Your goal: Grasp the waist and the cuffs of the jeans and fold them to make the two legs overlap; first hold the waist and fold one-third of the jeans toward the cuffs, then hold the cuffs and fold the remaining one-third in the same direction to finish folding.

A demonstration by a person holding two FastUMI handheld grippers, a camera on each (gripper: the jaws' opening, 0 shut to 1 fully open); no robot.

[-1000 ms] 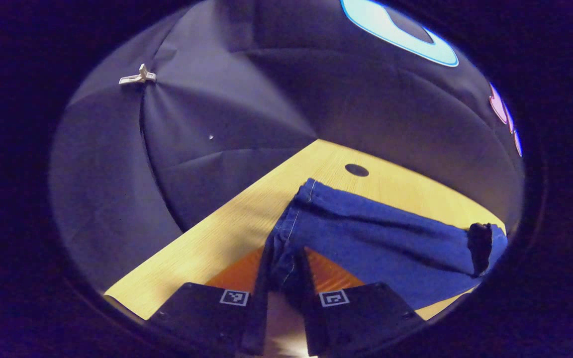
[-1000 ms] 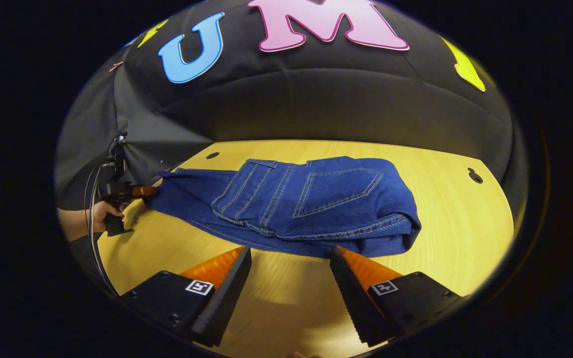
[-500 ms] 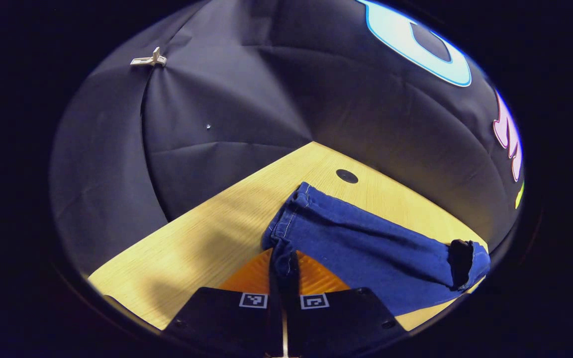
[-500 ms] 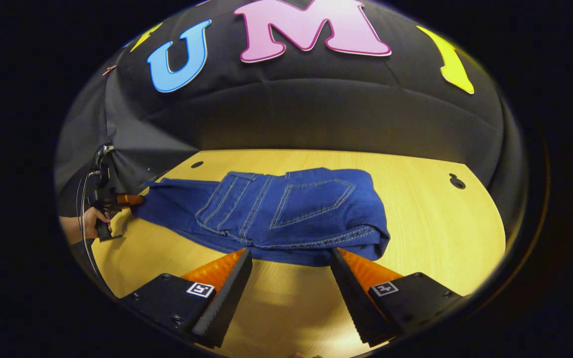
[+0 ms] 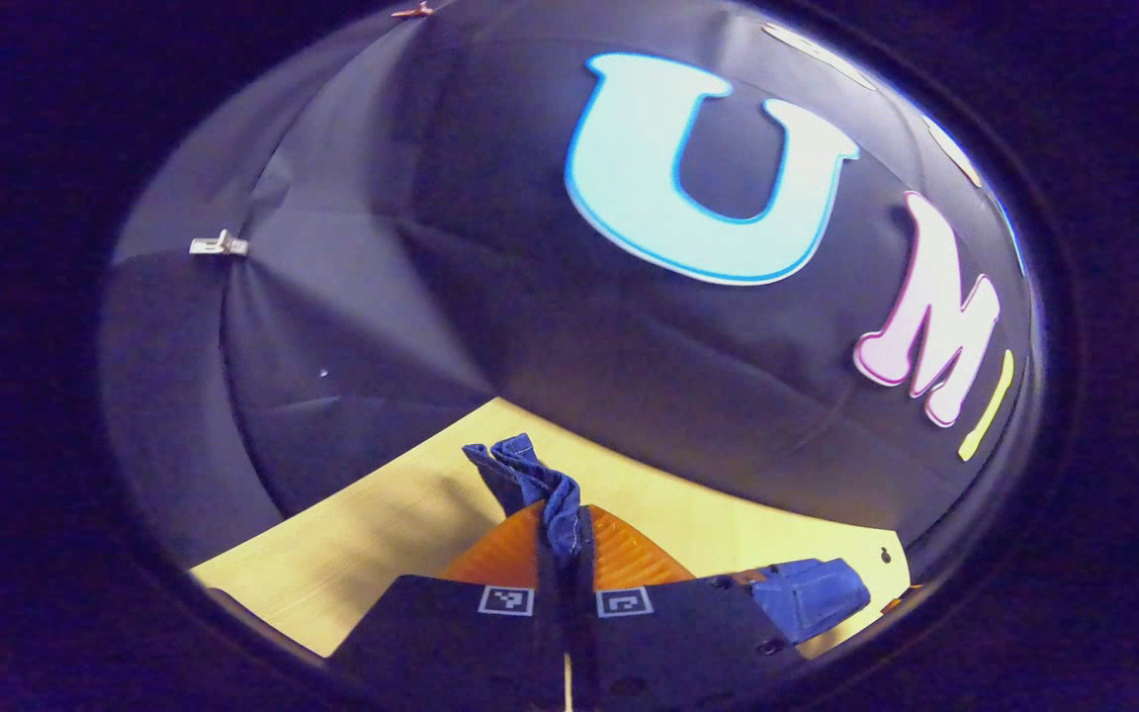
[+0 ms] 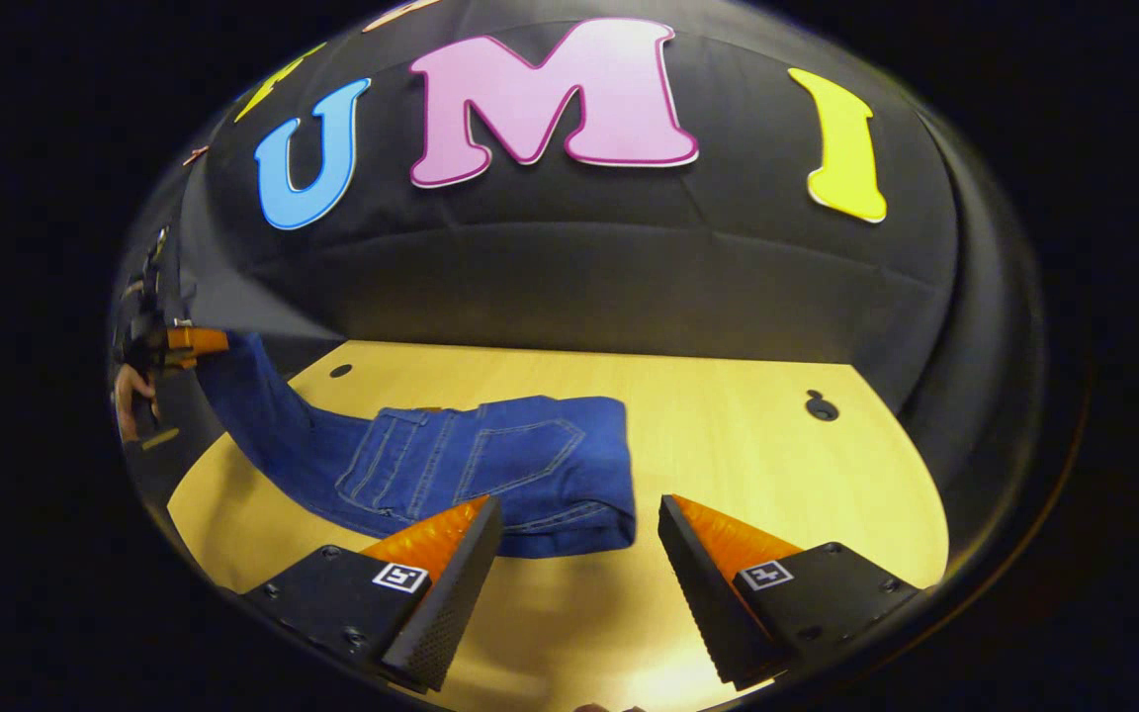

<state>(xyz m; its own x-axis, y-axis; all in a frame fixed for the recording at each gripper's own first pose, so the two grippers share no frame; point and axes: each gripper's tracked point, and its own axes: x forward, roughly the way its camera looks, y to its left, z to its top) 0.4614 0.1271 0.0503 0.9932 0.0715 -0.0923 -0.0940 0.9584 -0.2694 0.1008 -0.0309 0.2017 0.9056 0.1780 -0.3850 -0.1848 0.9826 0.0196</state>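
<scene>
The blue jeans [image 6: 490, 470] lie on the wooden table [image 6: 728, 445] with the waist part folded over, back pocket up. From there the legs rise to the left, up to the left gripper [image 6: 196, 339], which a hand [image 6: 127, 394] holds above the table's left end. In the left gripper view my left gripper [image 5: 567, 516] is shut on the cuffs [image 5: 525, 475], whose bunched hem sticks out past the fingertips. The folded part of the jeans [image 5: 812, 605] shows low at the right. My right gripper [image 6: 577, 554] is open just in front of the folded jeans, holding nothing.
The table has small round holes near its back corners [image 6: 340, 371] [image 6: 820, 405]. Black cloth walls [image 6: 579, 287] close in the back and left side. Bare tabletop stretches to the right of the jeans.
The left gripper, shut on the cuffs, has lifted them off the table, so the legs now hang up to it. The right gripper stayed open and pulled back from the jeans.
</scene>
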